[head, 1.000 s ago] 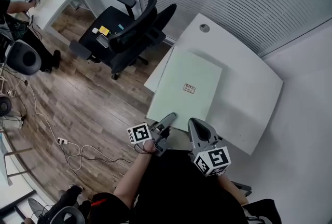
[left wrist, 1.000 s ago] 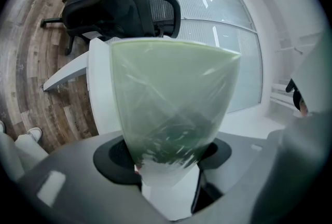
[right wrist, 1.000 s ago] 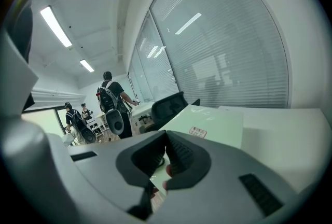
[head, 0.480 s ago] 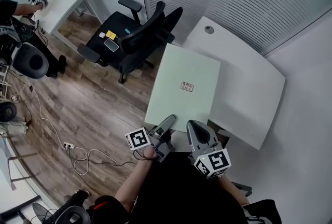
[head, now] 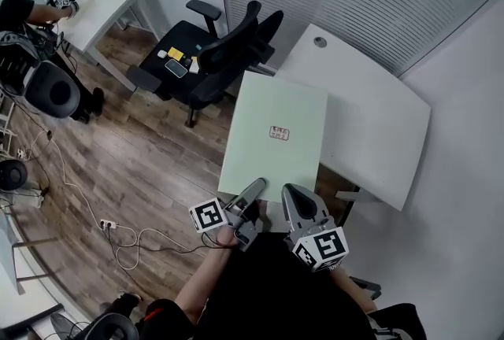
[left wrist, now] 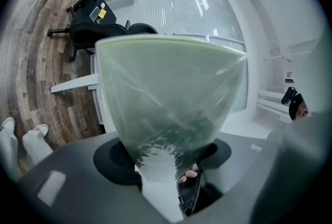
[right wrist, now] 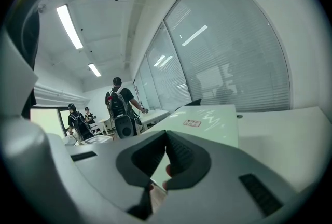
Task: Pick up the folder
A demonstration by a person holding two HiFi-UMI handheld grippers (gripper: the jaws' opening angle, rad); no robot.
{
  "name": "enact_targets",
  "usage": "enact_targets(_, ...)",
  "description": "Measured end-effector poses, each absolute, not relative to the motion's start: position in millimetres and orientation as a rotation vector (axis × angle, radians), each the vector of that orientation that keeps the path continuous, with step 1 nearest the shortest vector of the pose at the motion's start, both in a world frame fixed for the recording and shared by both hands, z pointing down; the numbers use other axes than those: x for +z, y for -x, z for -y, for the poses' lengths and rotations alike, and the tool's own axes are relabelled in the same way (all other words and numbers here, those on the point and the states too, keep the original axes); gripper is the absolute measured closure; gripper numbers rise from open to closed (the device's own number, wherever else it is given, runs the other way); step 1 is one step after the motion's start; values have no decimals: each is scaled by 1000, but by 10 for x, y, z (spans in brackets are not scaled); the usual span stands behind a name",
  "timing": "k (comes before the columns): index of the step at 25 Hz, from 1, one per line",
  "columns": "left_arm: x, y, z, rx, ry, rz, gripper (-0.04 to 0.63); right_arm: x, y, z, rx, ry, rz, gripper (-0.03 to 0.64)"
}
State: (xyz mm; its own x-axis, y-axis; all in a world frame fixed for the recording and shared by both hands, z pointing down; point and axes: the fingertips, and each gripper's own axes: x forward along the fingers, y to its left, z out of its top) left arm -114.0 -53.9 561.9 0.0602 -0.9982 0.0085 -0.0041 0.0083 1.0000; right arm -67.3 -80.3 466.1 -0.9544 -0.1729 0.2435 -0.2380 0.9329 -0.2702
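A pale green folder (head: 276,138) with a small label hangs level in the air, mostly over the wooden floor beside the white table (head: 378,126). My left gripper (head: 253,190) is shut on its near edge. In the left gripper view the folder (left wrist: 166,93) fills the picture and runs back between the jaws of that gripper (left wrist: 162,158). My right gripper (head: 291,193) is at the same near edge, a little to the right. In the right gripper view its jaws (right wrist: 166,135) meet tip to tip, with the folder (right wrist: 207,119) stretching beyond them. Whether they pinch the folder is hidden.
A black office chair (head: 213,55) with small items on its seat stands beyond the folder's far left corner. Cables and a power strip (head: 118,236) lie on the floor at left. A second white desk (head: 98,4) and a person (head: 24,16) are far left. Other people (right wrist: 119,103) stand across the room.
The folder has come off the table, moving toward me and to the left with both grippers. The table now lies apart from it at the right.
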Motion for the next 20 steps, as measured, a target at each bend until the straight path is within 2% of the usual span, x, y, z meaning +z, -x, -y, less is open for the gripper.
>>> enact_targets(15, 5476, 831, 23, -1089, -1275, 1112, 314, 4583, 358, 148, 363, -424, 2931, 617)
enact_targets(20, 5425, 863, 134, -1065, -1278, 1104, 314, 4422, 460, 244, 304, -429, 2960, 617)
